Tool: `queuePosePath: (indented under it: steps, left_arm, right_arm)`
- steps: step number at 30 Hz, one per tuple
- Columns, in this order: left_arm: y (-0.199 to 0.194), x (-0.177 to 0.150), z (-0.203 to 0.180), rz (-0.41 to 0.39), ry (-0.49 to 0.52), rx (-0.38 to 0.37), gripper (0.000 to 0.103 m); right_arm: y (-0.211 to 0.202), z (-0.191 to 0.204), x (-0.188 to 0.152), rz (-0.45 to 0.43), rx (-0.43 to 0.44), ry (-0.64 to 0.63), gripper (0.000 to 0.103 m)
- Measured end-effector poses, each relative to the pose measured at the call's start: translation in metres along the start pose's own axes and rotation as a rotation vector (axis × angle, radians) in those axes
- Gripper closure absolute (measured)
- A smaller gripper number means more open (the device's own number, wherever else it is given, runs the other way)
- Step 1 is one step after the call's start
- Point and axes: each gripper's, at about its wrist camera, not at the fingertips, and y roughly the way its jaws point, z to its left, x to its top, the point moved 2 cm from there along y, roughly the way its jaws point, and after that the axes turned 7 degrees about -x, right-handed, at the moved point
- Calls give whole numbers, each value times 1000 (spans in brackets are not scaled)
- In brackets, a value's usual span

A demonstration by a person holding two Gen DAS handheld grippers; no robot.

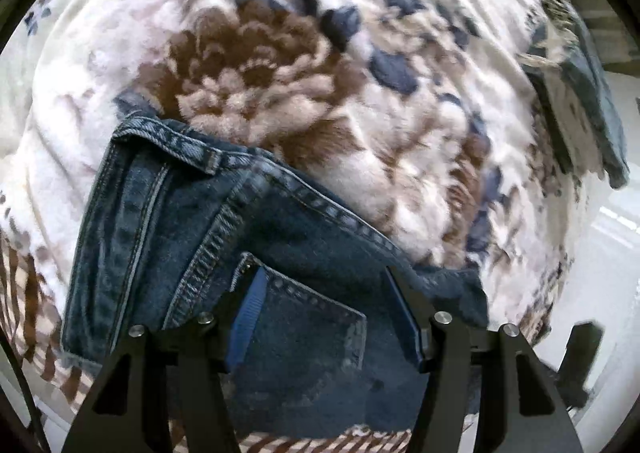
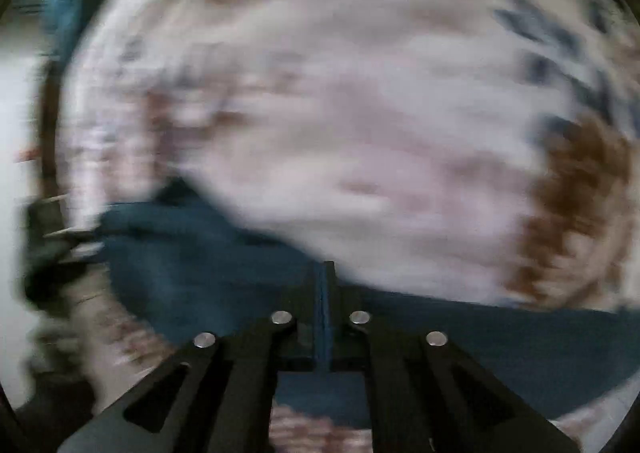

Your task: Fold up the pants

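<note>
- Left gripper (image 1: 324,293) was held wide apart above the jeans (image 1: 168,221), one blue-padded finger on either side of the back pocket (image 1: 308,317), with nothing clamped between them.
- Right gripper (image 2: 325,293) was seen with its fingers pressed together; denim lay just beneath and around them, but heavy blur left it impossible to tell whether cloth was pinched.
- Jeans were spread on a floral blanket (image 1: 280,65) covering a bed, waistband (image 1: 176,141) towards the far side and seat uppermost in the left wrist view; another dark cloth (image 1: 592,101) lay well apart at the blanket's edge.
- Step in hand was judged to be a fold being carried over by the right side, given the blur.
- To do it well, the moving edge would need to be kept taut and level, the waistband end pinned or gripped by the left side, and the seams matched before the cloth was released.
</note>
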Motion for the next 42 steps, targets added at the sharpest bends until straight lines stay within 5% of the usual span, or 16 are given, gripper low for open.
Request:
queuePosePath:
  steps: [1, 3, 8, 10, 12, 13, 18, 22, 23, 25, 28, 29, 31, 36, 38, 42]
  left_arm:
    - [-5, -4, -5, -5, 16, -4, 46]
    - [-11, -7, -13, -20, 39, 3, 46]
    - [-11, -1, -14, -25, 40, 11, 46]
    - [-7, 5, -9, -27, 40, 31, 46]
    - [-2, 13, 3, -30, 36, 60, 46]
    - [2, 16, 10, -24, 22, 62, 46]
    - [9, 27, 38, 6, -81, -40, 46]
    - [-2, 26, 42, 9, -123, -89, 46]
    - [-7, 25, 40, 7, -116, -96, 46]
    - [-16, 23, 35, -6, -86, -89, 45]
    - [-25, 19, 24, -30, -3, -38, 39]
    - [-27, 19, 21, -38, 26, -13, 39]
    - [-27, 17, 13, -51, 96, 47, 39]
    - [-23, 15, 13, -89, 183, 126, 37]
    - [-21, 15, 14, -97, 222, 119, 22]
    - [-15, 12, 13, -79, 264, 110, 17]
  right_arm:
    - [-2, 17, 6, 1, 67, -4, 58]
    - [5, 49, 21, -3, 205, -15, 34]
    - [73, 128, 58, 132, 151, -180, 34]
    - [102, 151, 55, 224, 135, -217, 55]
    - [115, 153, 57, 209, -5, -229, 75]
    - [115, 146, 61, 200, 28, -163, 79]
    - [101, 83, 66, 111, 205, 200, 92]
    - [75, 67, 65, 44, 185, 170, 91]
    - [67, 74, 62, 41, 179, 111, 88]
    - [57, 95, 49, 30, 82, -39, 46]
    - [56, 119, 33, 43, -71, -237, 33]
    - [62, 126, 29, 64, -111, -285, 35]
    - [87, 139, 17, 111, -219, -377, 96]
    - [82, 130, 12, 48, -291, -302, 100]
    - [69, 110, 21, -1, -243, -177, 99]
    - [88, 95, 25, 59, -221, -109, 95]
